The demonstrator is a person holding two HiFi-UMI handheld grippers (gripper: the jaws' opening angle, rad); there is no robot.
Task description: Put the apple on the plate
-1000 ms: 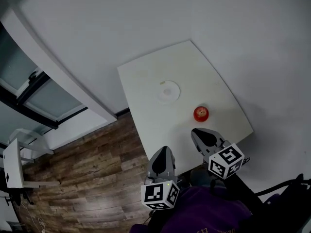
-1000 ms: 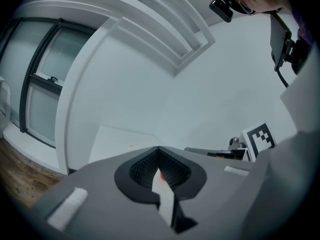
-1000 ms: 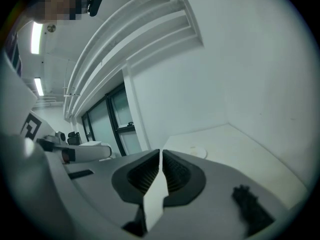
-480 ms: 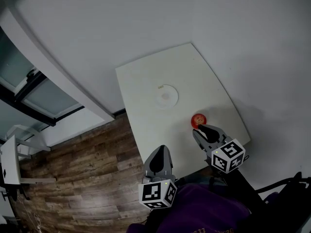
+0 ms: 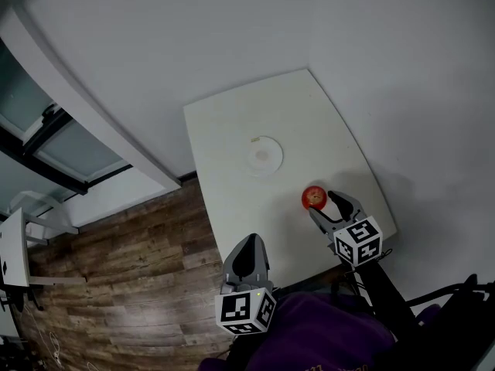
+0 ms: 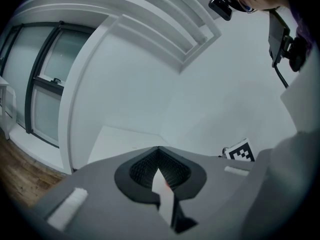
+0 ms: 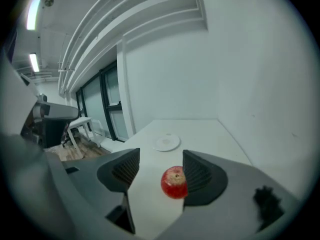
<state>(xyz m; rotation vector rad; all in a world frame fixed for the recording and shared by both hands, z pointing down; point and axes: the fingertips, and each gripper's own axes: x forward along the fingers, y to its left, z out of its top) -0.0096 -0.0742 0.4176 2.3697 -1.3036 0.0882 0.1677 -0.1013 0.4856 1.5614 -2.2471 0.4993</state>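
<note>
step in hand: the reach for the apple (image 7: 175, 182). it sits on the worktop (image 5: 232, 199) near the right edge, well apart from the empty plate (image 5: 263, 156). the right claw (image 7: 160, 164) is opening its jaws with the fruit between them. the apple lies close to the right-hand pad, possibly touching, with no grip yet. the left claw (image 6: 159, 151) is idle, jaws together on nothing. next move calls for centring the apple, closing firmly, then lifting towards the plate.

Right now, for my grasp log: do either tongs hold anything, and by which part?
Nothing held. Right tongs are opening, the apple between them ungripped; left tongs shut, empty.
</note>
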